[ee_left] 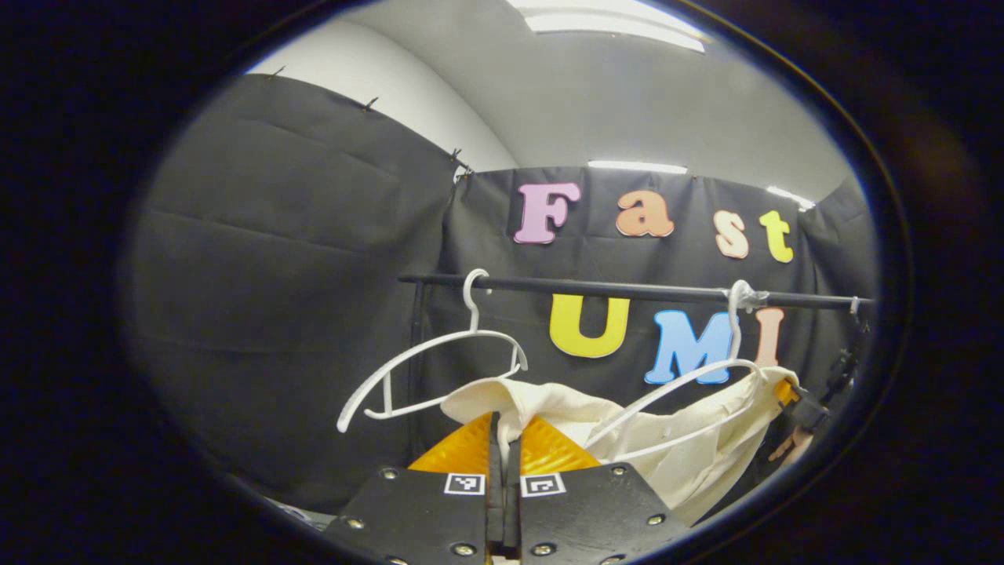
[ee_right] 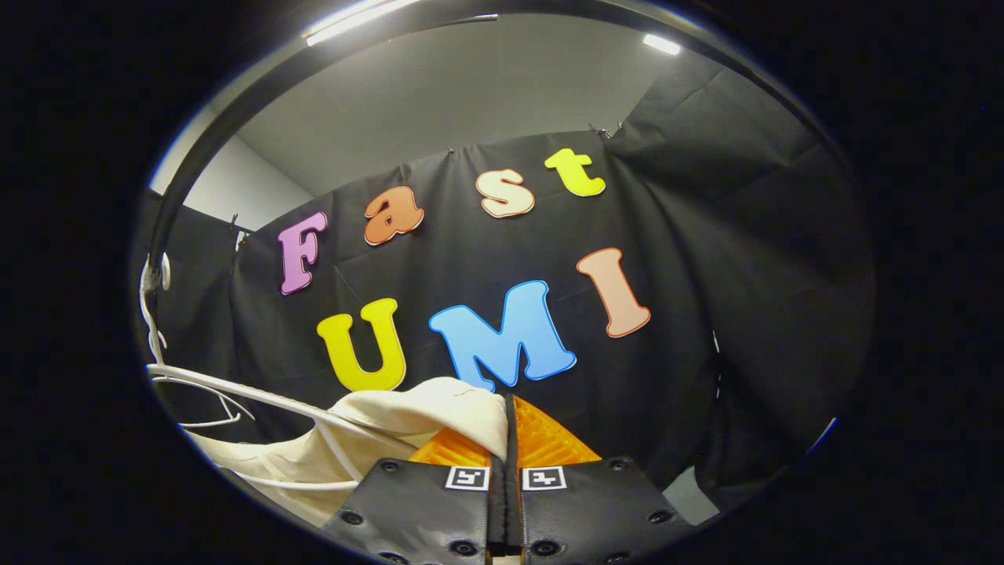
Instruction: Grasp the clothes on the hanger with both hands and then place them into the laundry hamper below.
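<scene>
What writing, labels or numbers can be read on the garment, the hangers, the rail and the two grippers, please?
Cream garment: no print or tag can be read.
White hangers: no text.
Black rail: no text.
Left gripper: square black-and-white code markers, patterns and not words.
Right gripper: markers of the same kind, no words.

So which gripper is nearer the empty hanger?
Left. The left gripper grips the garment just below the empty hanger; the right gripper holds its far end.
</scene>
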### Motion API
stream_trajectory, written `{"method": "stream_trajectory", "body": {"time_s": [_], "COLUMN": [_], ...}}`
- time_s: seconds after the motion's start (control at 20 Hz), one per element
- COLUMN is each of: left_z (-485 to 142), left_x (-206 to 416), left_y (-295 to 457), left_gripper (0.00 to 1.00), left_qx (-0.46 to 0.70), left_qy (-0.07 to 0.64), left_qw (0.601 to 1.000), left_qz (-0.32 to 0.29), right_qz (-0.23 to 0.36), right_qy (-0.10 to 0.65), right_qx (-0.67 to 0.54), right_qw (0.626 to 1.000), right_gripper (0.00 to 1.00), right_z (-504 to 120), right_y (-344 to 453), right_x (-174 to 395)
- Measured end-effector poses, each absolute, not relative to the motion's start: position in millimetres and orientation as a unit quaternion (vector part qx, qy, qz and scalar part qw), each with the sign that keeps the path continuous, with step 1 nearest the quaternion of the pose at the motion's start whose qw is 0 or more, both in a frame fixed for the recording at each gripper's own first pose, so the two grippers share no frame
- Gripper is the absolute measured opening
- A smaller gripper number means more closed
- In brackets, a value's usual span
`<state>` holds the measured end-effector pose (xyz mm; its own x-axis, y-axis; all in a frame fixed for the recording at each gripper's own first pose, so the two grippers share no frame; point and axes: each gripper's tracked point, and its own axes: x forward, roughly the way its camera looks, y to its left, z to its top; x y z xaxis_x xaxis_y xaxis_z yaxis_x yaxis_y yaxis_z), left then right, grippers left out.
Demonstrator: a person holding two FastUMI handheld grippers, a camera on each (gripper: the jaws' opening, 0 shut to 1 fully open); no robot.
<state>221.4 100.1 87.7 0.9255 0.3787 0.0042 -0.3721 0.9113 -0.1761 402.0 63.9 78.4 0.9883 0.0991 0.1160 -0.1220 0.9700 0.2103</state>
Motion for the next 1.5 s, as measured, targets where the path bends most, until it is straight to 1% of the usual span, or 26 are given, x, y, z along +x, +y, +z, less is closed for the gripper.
{"method": "stream_trajectory", "body": {"time_s": [0.2, 0.3, 0.4, 0.7, 0.8, 0.95, 1.1, 1.25, 1.3, 1.35, 1.5], "left_z": [60, 46, 32, 13, 6, -5, -15, -15, -17, -18, -18], "left_x": [229, 232, 235, 231, 227, 221, 178, 153, 148, 142, 132], "left_y": [105, 100, 97, 95, 95, 95, 87, 96, 97, 99, 95], "left_gripper": [0.01, 0.01, 0.01, 0.02, 0.02, 0.01, 0.02, 0.01, 0.02, 0.01, 0.02], "left_qx": [-0.102, -0.106, -0.111, -0.109, -0.103, -0.095, -0.088, -0.084, -0.084, -0.086, -0.094], "left_qy": [0.004, 0.019, 0.035, 0.051, 0.058, 0.070, 0.080, 0.076, 0.076, 0.077, 0.078], "left_qw": [0.978, 0.979, 0.979, 0.978, 0.978, 0.980, 0.984, 0.988, 0.989, 0.989, 0.991], "left_qz": [0.180, 0.172, 0.168, 0.168, 0.171, 0.162, 0.133, 0.107, 0.099, 0.090, 0.050], "right_qz": [0.052, 0.049, 0.047, 0.052, 0.061, 0.057, 0.046, 0.045, 0.047, 0.051, 0.077], "right_qy": [-0.035, -0.020, -0.009, 0.013, 0.031, 0.048, 0.056, 0.054, 0.054, 0.055, 0.057], "right_qx": [0.089, 0.086, 0.075, 0.055, 0.049, 0.036, 0.035, 0.017, 0.013, 0.012, 0.002], "right_qw": [0.994, 0.995, 0.996, 0.997, 0.996, 0.997, 0.997, 0.997, 0.997, 0.997, 0.995], "right_gripper": [0.01, 0.00, 0.01, 0.01, 0.00, 0.01, 0.01, 0.01, 0.01, 0.01, 0.01], "right_z": [56, 42, 31, 11, -1, -15, -21, -23, -23, -22, -17], "right_y": [61, 59, 54, 44, 43, 37, 35, 40, 45, 53, 86], "right_x": [408, 410, 411, 389, 372, 350, 314, 271, 257, 242, 199]}}
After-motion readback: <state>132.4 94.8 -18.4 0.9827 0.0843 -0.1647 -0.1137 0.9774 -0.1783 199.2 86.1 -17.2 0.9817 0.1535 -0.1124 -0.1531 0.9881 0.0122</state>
